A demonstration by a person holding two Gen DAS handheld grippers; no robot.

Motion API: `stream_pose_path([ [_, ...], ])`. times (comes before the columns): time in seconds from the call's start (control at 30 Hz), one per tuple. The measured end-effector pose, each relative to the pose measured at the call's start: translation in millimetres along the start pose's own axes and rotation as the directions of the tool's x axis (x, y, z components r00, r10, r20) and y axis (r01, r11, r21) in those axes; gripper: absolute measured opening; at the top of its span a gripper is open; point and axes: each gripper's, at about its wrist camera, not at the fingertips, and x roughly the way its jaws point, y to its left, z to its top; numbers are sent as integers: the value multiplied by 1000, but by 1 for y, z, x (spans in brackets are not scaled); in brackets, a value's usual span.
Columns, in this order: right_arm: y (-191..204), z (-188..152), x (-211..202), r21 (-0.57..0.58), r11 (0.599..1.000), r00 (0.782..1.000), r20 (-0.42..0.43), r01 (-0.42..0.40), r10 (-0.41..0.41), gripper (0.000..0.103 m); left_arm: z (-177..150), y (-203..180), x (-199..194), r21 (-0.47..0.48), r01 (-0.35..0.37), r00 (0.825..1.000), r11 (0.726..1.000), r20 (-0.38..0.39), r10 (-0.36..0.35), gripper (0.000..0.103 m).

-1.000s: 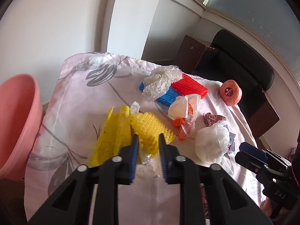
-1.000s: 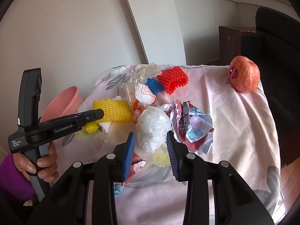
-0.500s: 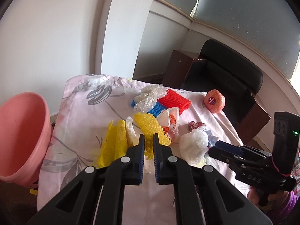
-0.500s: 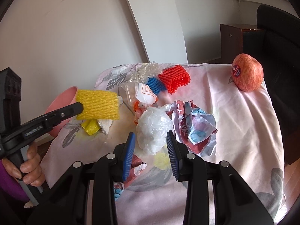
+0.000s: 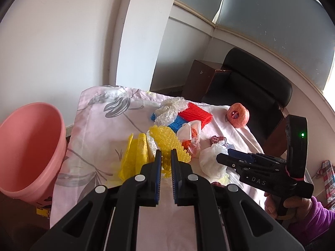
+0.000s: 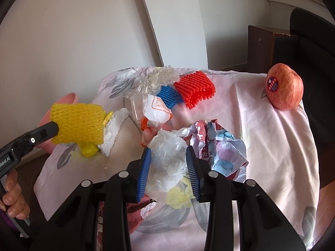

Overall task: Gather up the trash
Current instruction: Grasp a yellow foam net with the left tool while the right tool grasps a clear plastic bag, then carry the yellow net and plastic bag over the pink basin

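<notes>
The left tongs [image 5: 164,159] are clenched on the yellow foam net [image 6: 78,123], lifted above the counter [image 6: 278,133]. The right tongs [image 6: 167,167] stand part-open, straddling the white plastic bag [image 6: 167,156] at near centre.

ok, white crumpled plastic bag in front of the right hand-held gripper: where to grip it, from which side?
Probably pinch the white crumpled plastic bag across its puffy middle, coming from the near side, angled down. It is a soft rounded lump with no handle, and its flanks already sit between the pads of the right hand-held gripper. The printed wrapper crowds its right side, so keep the bite centred.
</notes>
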Motion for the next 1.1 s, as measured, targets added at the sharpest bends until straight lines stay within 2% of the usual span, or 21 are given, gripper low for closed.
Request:
stream_pose_path([
  [0.13,2,-4,-2,-7,1000,1000,1,9,-9,35,0,1,-1,-1,1,1000,1000,4,-1,8],
  [0.2,2,-5,-4,-7,1000,1000,3,9,-9,27,1,1,-3,0,4,1000,1000,10,-4,8],
  [0.4,3,-6,-17,-12,1000,1000,20,14,-14,21,1,-1,-12,4,2,999,1000,34,-2,8],
  [0.83,27,8,-60,-46,999,991,133,-15,21,21,4,0,-42,15,-41,993,999,114,39,8],
  [1.1,57,22,-59,-78,994,982,164,-82,94,21,2,14,-62,0,-101,982,995,162,100,8],
])
